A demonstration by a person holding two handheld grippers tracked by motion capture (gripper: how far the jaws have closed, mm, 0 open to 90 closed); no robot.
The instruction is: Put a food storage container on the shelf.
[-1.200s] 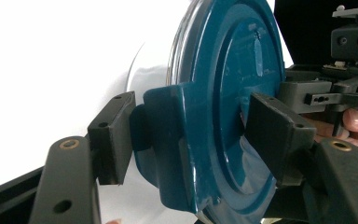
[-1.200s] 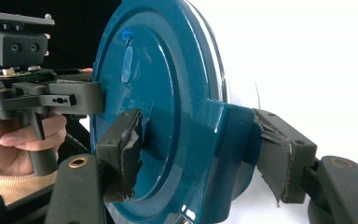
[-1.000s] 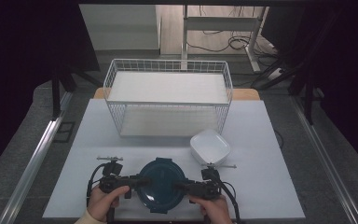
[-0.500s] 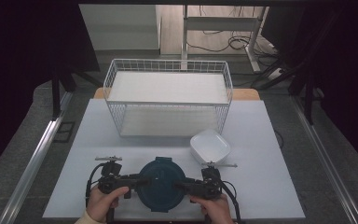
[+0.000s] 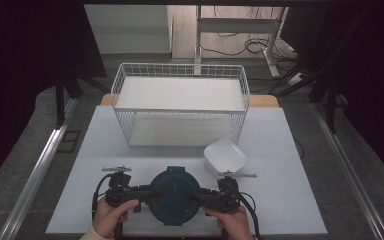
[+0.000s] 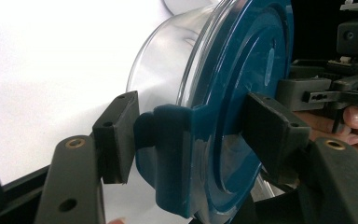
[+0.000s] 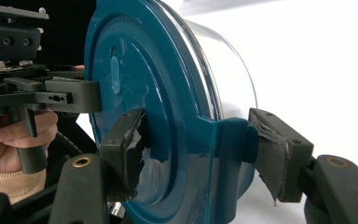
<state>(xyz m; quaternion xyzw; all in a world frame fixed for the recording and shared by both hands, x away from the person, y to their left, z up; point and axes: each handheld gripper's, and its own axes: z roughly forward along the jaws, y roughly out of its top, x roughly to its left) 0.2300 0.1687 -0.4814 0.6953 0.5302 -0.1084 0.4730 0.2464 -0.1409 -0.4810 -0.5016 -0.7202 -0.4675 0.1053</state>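
Observation:
A round clear container (image 5: 174, 195) with a dark teal lid sits near the table's front edge, between my two grippers. My left gripper (image 5: 150, 192) comes in from the left and is shut on the lid's side clip (image 6: 168, 140). One pad presses the clip and the other lies on the lid's top face (image 6: 256, 65). My right gripper (image 5: 198, 196) is shut on the opposite clip (image 7: 228, 144) in the same way, its torn pad (image 7: 133, 149) on the lid's top. Each gripper view shows the other gripper beyond the lid. Both hands hold the handles.
A white wire basket (image 5: 180, 67) stands at the back middle of the white table (image 5: 290, 200). A white square bowl (image 5: 225, 157) rests just behind and to the right of the container, close to my right gripper. Metal rails run along both table sides.

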